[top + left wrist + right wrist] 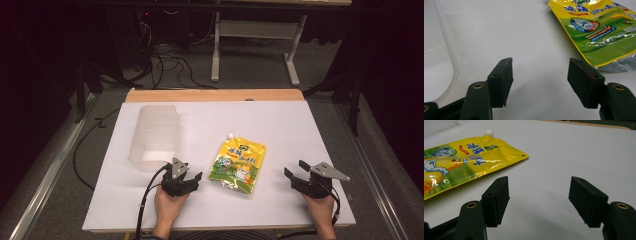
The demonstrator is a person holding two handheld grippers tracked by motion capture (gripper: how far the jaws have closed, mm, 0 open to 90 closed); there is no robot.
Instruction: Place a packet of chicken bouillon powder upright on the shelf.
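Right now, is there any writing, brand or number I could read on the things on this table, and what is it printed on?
"3": large numeral in the round blue badge on the yellow pouch, seen in the left gripper view.
Blue Chinese characters across the pouch front: present, too blurred to read for certain.
Small green logo near the white cap: too small to read.
Clear plastic container: no writing seen.

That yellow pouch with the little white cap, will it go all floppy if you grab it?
Probably floppy: the yellow pouch lies flat and its glossy film wrinkles at the bottom edge. That shine suggests it may slip between the jaws. It looks unlikely to roll, and the white cap seems the stiffest part.
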